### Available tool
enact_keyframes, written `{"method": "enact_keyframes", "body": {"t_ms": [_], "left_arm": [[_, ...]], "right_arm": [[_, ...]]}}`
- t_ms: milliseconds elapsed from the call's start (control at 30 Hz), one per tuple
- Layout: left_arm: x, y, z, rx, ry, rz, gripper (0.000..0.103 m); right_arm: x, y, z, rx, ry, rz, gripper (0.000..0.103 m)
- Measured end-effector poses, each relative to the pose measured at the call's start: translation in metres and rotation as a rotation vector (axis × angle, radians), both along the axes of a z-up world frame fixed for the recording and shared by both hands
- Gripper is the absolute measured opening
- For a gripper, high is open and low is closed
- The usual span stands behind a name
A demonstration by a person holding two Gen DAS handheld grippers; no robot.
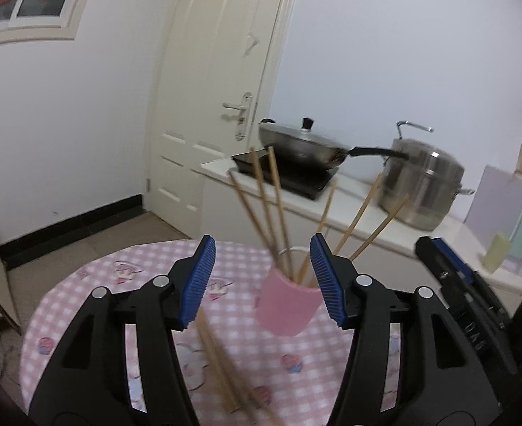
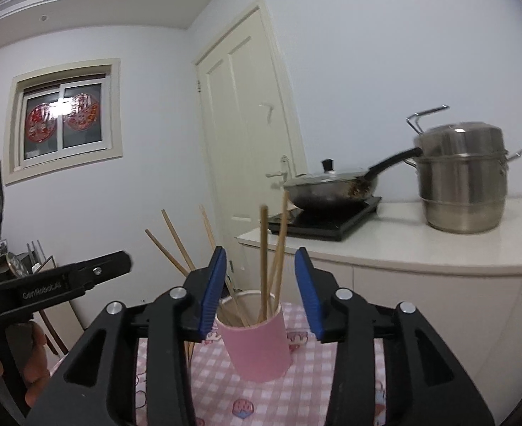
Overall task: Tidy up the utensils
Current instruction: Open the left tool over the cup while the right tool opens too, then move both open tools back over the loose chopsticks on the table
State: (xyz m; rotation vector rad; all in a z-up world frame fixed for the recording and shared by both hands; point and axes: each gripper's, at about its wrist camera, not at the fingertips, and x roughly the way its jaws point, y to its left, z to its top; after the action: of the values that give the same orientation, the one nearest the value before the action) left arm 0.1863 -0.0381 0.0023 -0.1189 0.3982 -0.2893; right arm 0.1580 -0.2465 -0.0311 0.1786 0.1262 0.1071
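Note:
A pink cup point(image 1: 287, 307) point(image 2: 257, 349) stands on the pink checked tablecloth point(image 1: 119, 277) and holds several wooden chopsticks point(image 1: 271, 206) point(image 2: 264, 255) that fan out upward. More chopsticks point(image 1: 222, 365) lie flat on the cloth below and left of the cup. My left gripper point(image 1: 262, 280) is open and empty, just in front of the cup. My right gripper point(image 2: 259, 291) is open and empty, with the cup between and beyond its fingers. The left gripper also shows at the left edge of the right wrist view point(image 2: 83, 277).
A white counter point(image 2: 403, 245) behind the table carries an induction hob with a lidded wok point(image 2: 332, 186) and a steel steamer pot point(image 2: 461, 177). A closed door point(image 1: 218, 99) stands beyond. The right gripper's body point(image 1: 460, 284) is at the right.

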Motion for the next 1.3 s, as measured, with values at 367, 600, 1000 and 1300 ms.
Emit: {"method": "enact_keyframes", "body": {"t_ms": [367, 600, 1000, 1300], "left_arm": [[-0.017, 0.015, -0.036, 0.077, 0.047, 0.033, 0.058], [-0.016, 0.020, -0.054, 0.104, 0.088, 0.051, 0.059], [0.009, 0.031, -0.090, 0.188, 0.239, 0.085, 0.061], [0.058, 0.057, -0.125, 0.169, 0.531, 0.087, 0.060]], "right_arm": [[-0.011, 0.011, -0.036, 0.031, 0.101, -0.003, 0.042], [-0.007, 0.024, -0.047, 0.027, 0.146, 0.016, 0.045], [0.011, 0.033, -0.057, -0.030, 0.225, 0.058, 0.059], [0.036, 0.030, -0.082, -0.042, 0.378, 0.086, 0.068]]}}
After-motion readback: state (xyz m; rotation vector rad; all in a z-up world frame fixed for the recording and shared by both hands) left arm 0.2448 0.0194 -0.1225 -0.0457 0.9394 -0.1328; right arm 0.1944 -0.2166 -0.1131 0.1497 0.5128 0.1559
